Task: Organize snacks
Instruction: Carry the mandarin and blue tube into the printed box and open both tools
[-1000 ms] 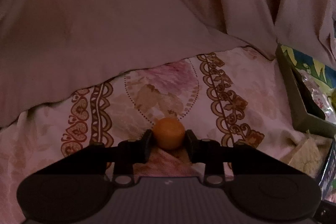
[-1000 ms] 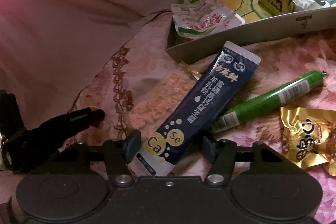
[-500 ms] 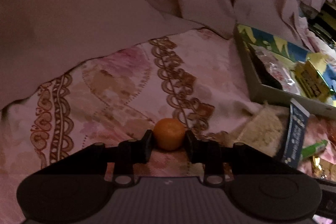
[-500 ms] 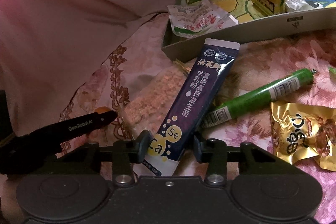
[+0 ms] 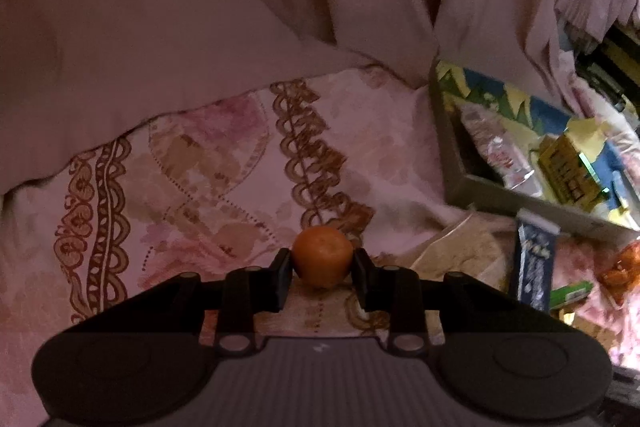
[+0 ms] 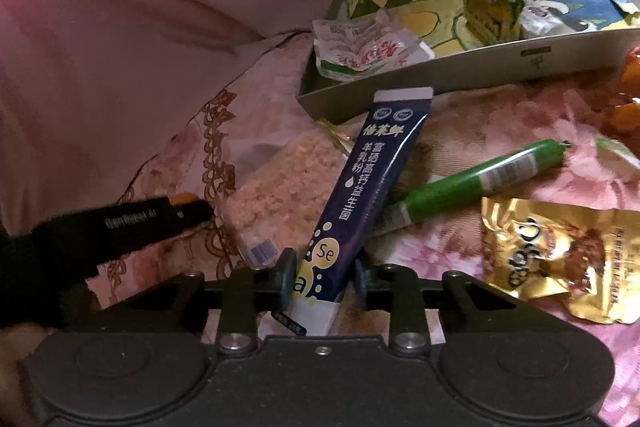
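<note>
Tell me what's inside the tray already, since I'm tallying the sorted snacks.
In the tray: a white-and-red crinkled packet at its near corner and a yellow-green snack pack further in. Whatever lies behind the near wall or under those packets is hidden.

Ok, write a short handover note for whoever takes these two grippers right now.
Left gripper: shut on the small orange, held above the bedspread.
Right gripper: jaws just closing on the blue sachet; grip not certain.
Box: holds a white packet and a yellow-green pack.
Still on the bedspread: crumb bar, green stick, gold packet.
Left to do: box the orange, the sachet, then the rest.
</note>
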Action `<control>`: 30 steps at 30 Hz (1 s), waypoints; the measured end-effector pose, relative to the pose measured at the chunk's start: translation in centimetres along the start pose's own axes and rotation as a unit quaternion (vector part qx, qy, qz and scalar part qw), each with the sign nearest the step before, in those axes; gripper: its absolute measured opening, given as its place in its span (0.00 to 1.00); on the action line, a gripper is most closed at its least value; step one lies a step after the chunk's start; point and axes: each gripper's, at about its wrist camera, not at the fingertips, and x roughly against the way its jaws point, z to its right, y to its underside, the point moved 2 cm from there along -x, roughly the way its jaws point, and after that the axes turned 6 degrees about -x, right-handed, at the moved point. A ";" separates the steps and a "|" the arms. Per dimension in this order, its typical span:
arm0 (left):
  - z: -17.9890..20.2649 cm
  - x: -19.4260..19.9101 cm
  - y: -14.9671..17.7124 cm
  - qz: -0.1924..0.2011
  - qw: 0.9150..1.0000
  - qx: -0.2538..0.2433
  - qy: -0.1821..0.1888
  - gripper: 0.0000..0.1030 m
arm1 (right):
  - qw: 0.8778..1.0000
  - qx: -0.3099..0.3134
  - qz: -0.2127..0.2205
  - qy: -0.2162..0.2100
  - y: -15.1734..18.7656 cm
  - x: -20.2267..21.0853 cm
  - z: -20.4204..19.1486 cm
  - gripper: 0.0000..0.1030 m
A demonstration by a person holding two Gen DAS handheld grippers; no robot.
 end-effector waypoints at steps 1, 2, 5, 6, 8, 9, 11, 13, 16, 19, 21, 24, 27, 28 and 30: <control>0.3 0.4 -0.1 0.005 1.000 0.000 0.001 0.34 | 1.000 0.003 0.003 0.002 0.1 0.4 0.2 0.26; 0.5 0.6 -0.3 0.011 1.000 -0.001 0.002 0.34 | 1.000 0.005 0.005 0.004 0.2 0.7 0.4 0.25; 1.7 1.3 -0.8 0.028 1.000 -0.006 0.006 0.34 | 1.000 0.013 0.014 0.009 0.5 1.8 1.2 0.18; 2.1 1.6 -0.8 0.033 0.999 -0.007 0.007 0.34 | 1.000 0.019 0.018 0.013 0.7 2.1 1.4 0.16; 2.8 1.9 -1.0 0.039 0.999 -0.008 0.012 0.34 | 0.999 0.031 0.024 0.020 0.9 2.6 1.7 0.10; 3.3 2.2 -1.0 0.043 0.999 -0.010 0.016 0.34 | 0.999 0.034 0.026 0.020 0.9 2.8 1.8 0.10; 4.3 2.5 -0.9 0.049 0.998 -0.014 0.024 0.34 | 0.998 0.047 0.035 0.026 1.2 3.4 1.9 0.10; 5.3 2.8 -0.9 0.057 0.998 -0.018 0.035 0.34 | 0.997 0.056 0.045 0.031 1.4 4.0 2.1 0.10; 6.5 3.3 -0.7 0.069 0.996 -0.027 0.049 0.34 | 0.996 0.059 0.058 0.035 1.4 5.2 2.8 0.10; 7.7 3.4 -1.0 0.082 0.994 -0.038 0.057 0.34 | 0.994 0.063 0.082 0.042 0.8 6.8 3.4 0.10; 8.6 3.0 -1.6 0.092 0.993 -0.041 0.059 0.34 | 0.992 0.064 0.098 0.048 0.1 7.8 3.9 0.10; 10.2 2.2 -2.5 0.114 0.990 -0.050 0.063 0.34 | 0.989 0.059 0.120 0.057 -1.6 9.2 4.9 0.10; 11.9 1.1 -3.5 0.128 0.987 -0.049 0.080 0.34 | 0.987 0.049 0.138 0.065 -3.9 10.1 5.9 0.10; 12.4 0.9 -3.8 0.131 0.986 -0.049 0.086 0.34 | 0.986 0.046 0.144 0.068 -4.9 10.4 6.3 0.10; 13.3 0.1 -4.4 0.133 0.985 -0.046 0.101 0.34 | 0.984 0.047 0.154 0.075 -6.6 10.6 6.9 0.10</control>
